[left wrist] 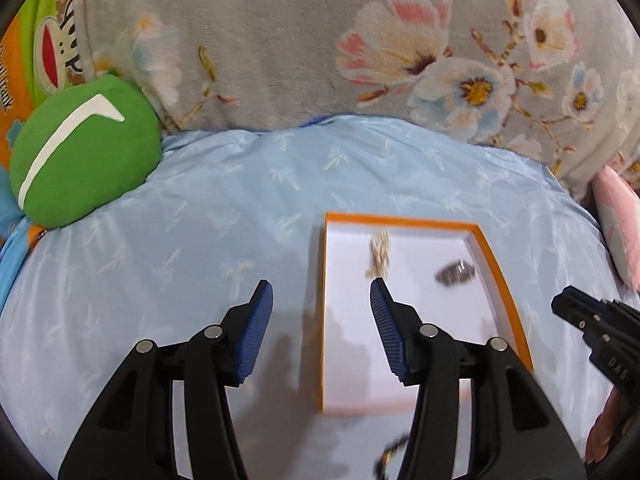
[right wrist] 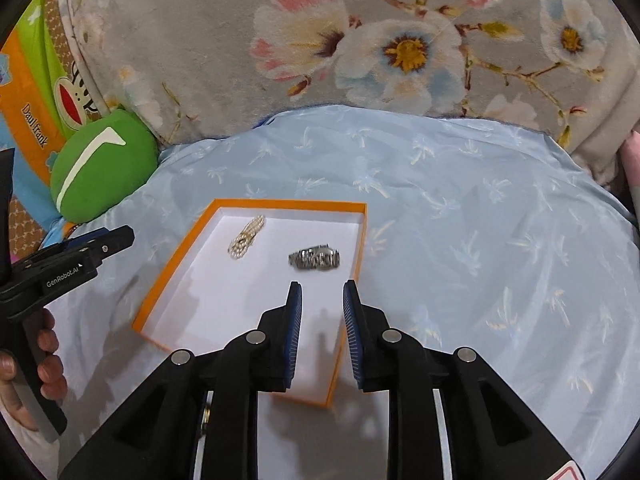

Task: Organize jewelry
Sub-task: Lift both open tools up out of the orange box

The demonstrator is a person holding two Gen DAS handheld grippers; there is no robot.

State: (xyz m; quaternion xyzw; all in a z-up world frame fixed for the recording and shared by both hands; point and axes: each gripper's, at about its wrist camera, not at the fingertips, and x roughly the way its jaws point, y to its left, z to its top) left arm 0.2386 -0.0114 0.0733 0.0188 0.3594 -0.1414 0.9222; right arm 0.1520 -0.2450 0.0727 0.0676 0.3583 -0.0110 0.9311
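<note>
Hovering empty: left gripper [left wrist: 322, 294] spread wide, right gripper [right wrist: 322, 294] narrowly parted. Pearl bracelet [right wrist: 246, 237] and metal watch [right wrist: 315, 258] lie in orange-rimmed box [right wrist: 168, 270] on soft bedspread [right wrist: 480, 240]; box is easily tipped if its rim is nudged.

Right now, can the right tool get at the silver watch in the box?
Probably yes. The silver watch lies in the open orange box just ahead of the right tool, whose jaws stand slightly apart, with nothing between them.
</note>
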